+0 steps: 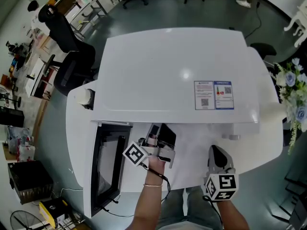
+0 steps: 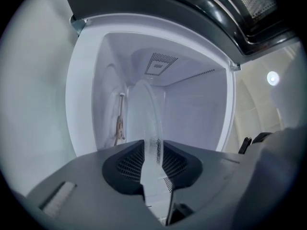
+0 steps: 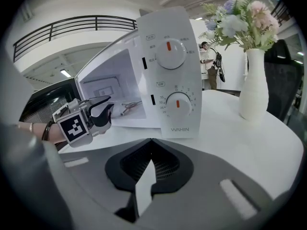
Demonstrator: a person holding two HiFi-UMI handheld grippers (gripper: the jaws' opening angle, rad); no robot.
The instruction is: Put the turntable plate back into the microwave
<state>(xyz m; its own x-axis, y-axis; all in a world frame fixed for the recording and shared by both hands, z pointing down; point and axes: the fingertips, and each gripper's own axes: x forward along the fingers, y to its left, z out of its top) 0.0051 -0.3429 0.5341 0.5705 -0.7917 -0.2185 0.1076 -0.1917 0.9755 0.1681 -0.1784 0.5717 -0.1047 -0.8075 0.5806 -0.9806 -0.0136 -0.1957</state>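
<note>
Because the turntable plate (image 2: 146, 123) is thin, clear glass with a smooth rolled rim, I pinch it by that rim alone: my left gripper (image 2: 152, 164) has its jaws clamped on the edge, ribbed dark pads pressing both faces. Seen edge-on along the jaws, the disc reaches from the pads through the doorway into the cavity, not yet set down. I judge it is held flat so it can slide in over the roller ring (image 2: 120, 123), a slim three-armed piece lying on the cavity floor just beside the plate.

Around it, the microwave (image 1: 182, 75) is a glossy white box with smooth pale inner walls and a perforated vent patch at the back. Its dark-framed door (image 1: 108, 166) stands swung wide to leave the way clear.

My right gripper (image 3: 146, 176) has its jaws together on nothing, parked over the white surface (image 3: 249, 143) in front of the two round dials (image 3: 169, 54), out of the way. Off to the side stands a ribbed white vase (image 3: 254, 80) of flowers.
</note>
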